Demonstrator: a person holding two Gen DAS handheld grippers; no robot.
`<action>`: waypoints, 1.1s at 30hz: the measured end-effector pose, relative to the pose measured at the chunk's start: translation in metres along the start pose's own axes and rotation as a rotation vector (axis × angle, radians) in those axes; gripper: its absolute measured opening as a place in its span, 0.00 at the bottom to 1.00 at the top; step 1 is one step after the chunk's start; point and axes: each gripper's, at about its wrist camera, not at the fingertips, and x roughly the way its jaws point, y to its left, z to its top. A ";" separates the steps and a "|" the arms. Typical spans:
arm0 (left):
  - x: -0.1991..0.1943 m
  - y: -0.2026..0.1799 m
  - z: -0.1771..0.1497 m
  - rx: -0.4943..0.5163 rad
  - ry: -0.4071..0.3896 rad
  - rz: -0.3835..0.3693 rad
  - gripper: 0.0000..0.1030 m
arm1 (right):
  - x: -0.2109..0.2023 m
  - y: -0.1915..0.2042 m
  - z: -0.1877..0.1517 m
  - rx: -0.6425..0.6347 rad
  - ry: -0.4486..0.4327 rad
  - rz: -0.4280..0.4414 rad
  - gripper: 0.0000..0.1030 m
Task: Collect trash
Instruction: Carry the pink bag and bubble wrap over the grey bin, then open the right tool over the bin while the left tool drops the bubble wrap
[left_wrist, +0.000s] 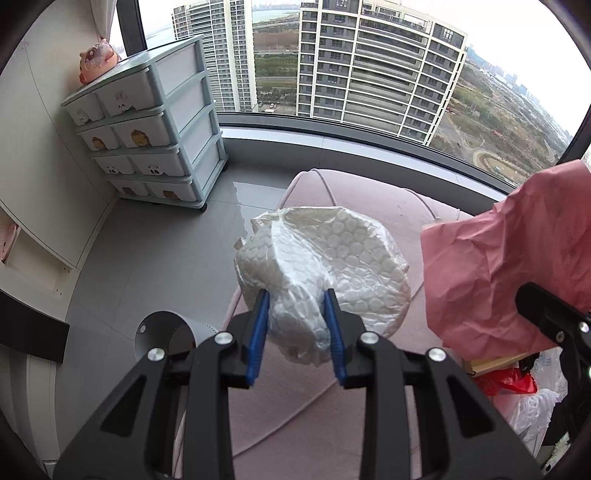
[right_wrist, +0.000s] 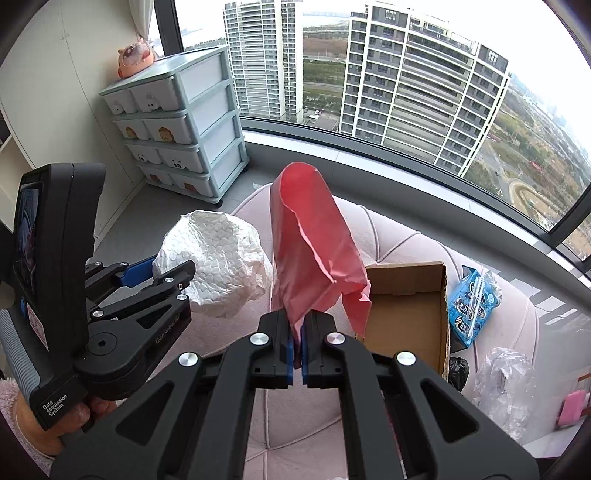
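My left gripper (left_wrist: 297, 297) is shut on a crumpled wad of white bubble wrap (left_wrist: 325, 273) and holds it above the pink sofa (left_wrist: 369, 199). The wad also shows in the right wrist view (right_wrist: 218, 262), with the left gripper (right_wrist: 173, 273) beside it. My right gripper (right_wrist: 298, 325) is shut on the edge of a pink plastic bag (right_wrist: 314, 251), which stands up above the fingers. The bag also shows in the left wrist view (left_wrist: 506, 266), to the right of the wad.
An open cardboard box (right_wrist: 406, 310) lies on the sofa (right_wrist: 391, 236), with a blue packet (right_wrist: 472, 299) and clear plastic wrap (right_wrist: 506, 384) to its right. A drawer unit (left_wrist: 155, 122) stands by the window. A grey cylinder (left_wrist: 166, 332) stands on the floor at left.
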 end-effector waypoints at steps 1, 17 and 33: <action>-0.005 0.009 -0.002 0.000 -0.005 0.012 0.29 | -0.003 0.006 0.001 -0.007 -0.001 0.008 0.02; -0.071 0.231 -0.071 -0.196 0.037 0.296 0.29 | 0.012 0.215 0.024 -0.240 0.018 0.280 0.02; 0.014 0.363 -0.140 -0.410 0.152 0.407 0.29 | 0.196 0.400 -0.010 -0.323 0.182 0.354 0.03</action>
